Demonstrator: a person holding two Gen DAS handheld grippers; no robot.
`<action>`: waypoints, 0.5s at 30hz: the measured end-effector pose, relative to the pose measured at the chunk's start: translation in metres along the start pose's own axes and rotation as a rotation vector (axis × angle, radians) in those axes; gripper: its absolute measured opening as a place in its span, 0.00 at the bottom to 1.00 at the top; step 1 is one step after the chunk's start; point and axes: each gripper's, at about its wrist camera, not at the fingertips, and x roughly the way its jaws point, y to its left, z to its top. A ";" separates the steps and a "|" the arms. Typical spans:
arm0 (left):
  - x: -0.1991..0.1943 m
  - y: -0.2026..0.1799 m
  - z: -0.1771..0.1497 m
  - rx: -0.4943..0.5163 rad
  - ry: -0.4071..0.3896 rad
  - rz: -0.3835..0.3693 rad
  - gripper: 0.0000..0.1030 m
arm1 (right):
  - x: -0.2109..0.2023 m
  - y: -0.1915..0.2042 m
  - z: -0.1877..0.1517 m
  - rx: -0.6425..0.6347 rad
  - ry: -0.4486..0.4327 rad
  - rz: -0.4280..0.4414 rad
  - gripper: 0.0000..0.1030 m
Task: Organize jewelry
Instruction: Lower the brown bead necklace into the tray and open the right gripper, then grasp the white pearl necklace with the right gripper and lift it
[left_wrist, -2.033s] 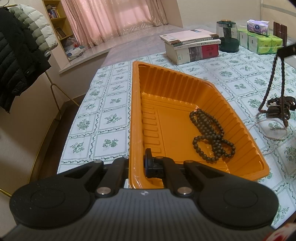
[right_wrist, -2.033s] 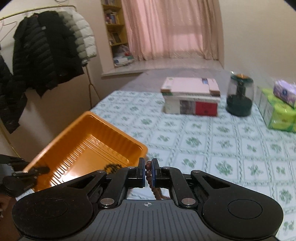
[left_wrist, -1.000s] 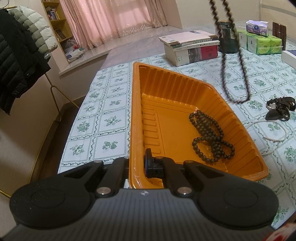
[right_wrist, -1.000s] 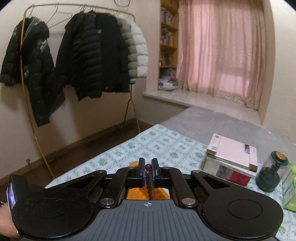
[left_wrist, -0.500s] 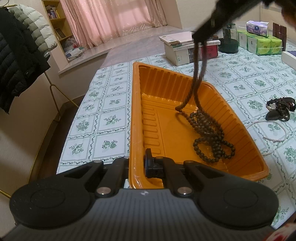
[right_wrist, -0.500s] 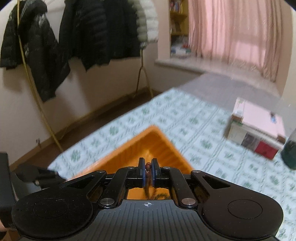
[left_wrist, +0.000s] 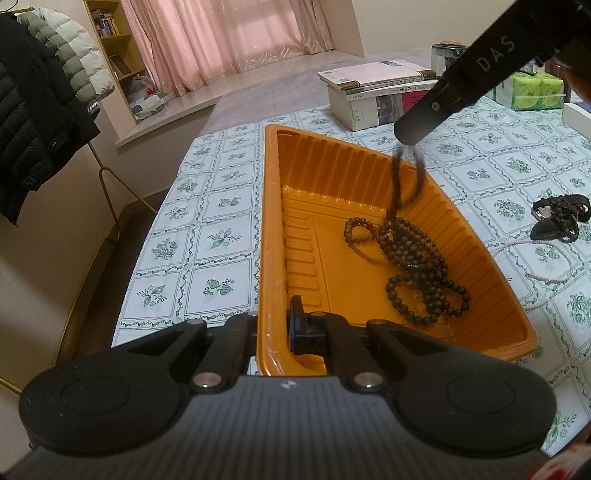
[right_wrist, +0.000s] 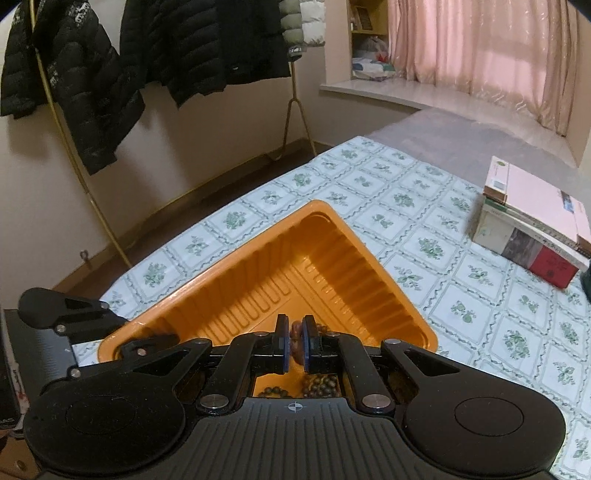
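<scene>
Surroundings, in the left wrist view: a stack of books (left_wrist: 376, 92) at upper centre, green tissue packs (left_wrist: 532, 90) at upper right, dark padded jackets (left_wrist: 33, 110) on a brass-coloured rail at far left, pink curtains (left_wrist: 236, 33) along the top edge. At right of frame, on the surface (left_wrist: 221, 236) with its floral-tile cloth, lie a dark cluster of jewelry (left_wrist: 559, 216) and a thin pale pearl strand (left_wrist: 535, 275), both outside the tray. The orange tray (left_wrist: 269, 229), thin ribbed plastic with sloped walls, occupies the centre; a heap of dark round-bead strands (left_wrist: 417, 266) rests on its floor toward the right wall. The right hand-held gripper (left_wrist: 410, 142) enters from the upper right and partly covers the books; it is clenched on a brown bead strand (left_wrist: 404, 181), whose loop hangs blurred into the tray and meets the heap. In the right wrist view the reddish beads sit between the blue pads (right_wrist: 282, 347). The left hand-held gripper (left_wrist: 275, 332) is clamped tight on the tray's near rim at lower centre.
</scene>
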 end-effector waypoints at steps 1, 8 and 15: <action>0.000 0.000 -0.001 0.000 0.001 0.000 0.02 | -0.001 0.000 0.001 0.009 -0.002 0.002 0.07; 0.001 -0.001 -0.002 0.002 0.000 -0.001 0.02 | -0.026 -0.014 -0.009 0.064 -0.068 -0.025 0.42; 0.002 0.000 -0.002 -0.003 -0.001 -0.003 0.02 | -0.066 -0.055 -0.063 0.241 -0.099 -0.102 0.42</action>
